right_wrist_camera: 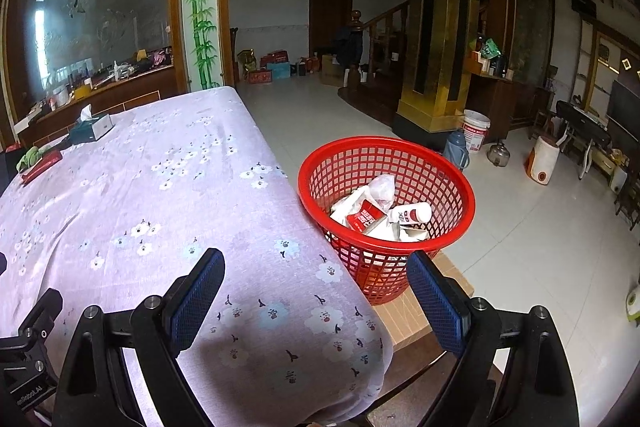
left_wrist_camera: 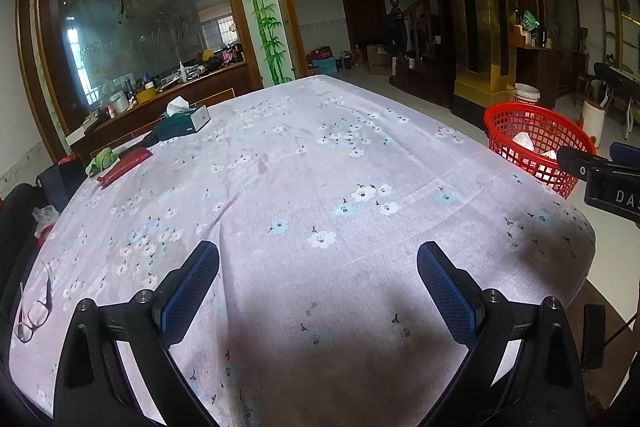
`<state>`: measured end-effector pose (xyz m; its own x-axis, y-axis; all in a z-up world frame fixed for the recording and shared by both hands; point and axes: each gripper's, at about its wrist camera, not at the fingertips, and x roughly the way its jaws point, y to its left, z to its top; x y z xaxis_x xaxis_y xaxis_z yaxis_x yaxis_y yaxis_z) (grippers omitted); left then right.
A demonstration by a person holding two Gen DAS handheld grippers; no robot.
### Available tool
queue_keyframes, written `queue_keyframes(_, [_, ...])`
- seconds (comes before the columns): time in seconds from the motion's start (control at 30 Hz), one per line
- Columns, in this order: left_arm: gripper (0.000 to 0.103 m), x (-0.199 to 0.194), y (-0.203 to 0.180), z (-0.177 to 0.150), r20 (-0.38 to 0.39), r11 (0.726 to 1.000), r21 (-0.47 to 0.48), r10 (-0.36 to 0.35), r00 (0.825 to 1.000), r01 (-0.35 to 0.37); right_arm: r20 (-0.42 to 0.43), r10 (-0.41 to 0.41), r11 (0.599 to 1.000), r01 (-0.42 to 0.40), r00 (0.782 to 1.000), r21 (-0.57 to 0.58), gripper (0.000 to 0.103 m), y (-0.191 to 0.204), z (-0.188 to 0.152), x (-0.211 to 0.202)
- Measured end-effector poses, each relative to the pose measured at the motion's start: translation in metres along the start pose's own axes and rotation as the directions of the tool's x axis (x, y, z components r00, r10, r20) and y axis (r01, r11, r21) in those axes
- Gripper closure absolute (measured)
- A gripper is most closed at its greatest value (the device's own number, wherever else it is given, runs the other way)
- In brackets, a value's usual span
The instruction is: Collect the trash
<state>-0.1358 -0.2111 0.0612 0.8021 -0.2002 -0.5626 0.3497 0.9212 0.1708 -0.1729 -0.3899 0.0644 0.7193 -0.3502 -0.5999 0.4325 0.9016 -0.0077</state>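
Note:
A red mesh basket (right_wrist_camera: 440, 163) stands on a wooden box beside the table's right edge, holding white wrappers, a red packet (right_wrist_camera: 365, 215) and a small white bottle (right_wrist_camera: 412, 213). The left wrist view shows the same basket (left_wrist_camera: 516, 115) at the right. My left gripper (left_wrist_camera: 318, 267) hovers open over the flowered tablecloth (left_wrist_camera: 300, 163) with nothing between its fingers. My right gripper (right_wrist_camera: 316, 279) is open and empty too, above the table's right corner, its right finger (right_wrist_camera: 436, 299) in front of the basket. The right gripper's body (left_wrist_camera: 608, 183) shows at the right edge of the left wrist view.
At the table's far left lie a tissue box (left_wrist_camera: 184, 121), a red packet (left_wrist_camera: 124, 165) and a green cloth (left_wrist_camera: 102, 161). Glasses (left_wrist_camera: 34, 311) rest at the near left edge. On the tiled floor (right_wrist_camera: 540, 247) stand a white bucket (right_wrist_camera: 476, 129), a jug and a kettle.

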Motion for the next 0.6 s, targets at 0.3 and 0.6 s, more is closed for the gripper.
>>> queue_keyframes(0.3, [0.004, 0.0, 0.0001, -0.0005, 0.0, 1.0, 0.0, 0.0, 1.0, 0.0, -0.002, 0.001, 1.0, -0.001, 1.0, -0.002, 0.009, 0.0014, -0.0005, 0.001])
queue_keyframes(0.6, [0.004, 0.0002, -0.0004, -0.0012, -0.002, 1.0, 0.002, 0.001, 1.0, -0.001, -0.005, 0.003, 1.0, -0.003, 1.0, -0.008, 0.009, 0.0043, -0.0021, 0.004])
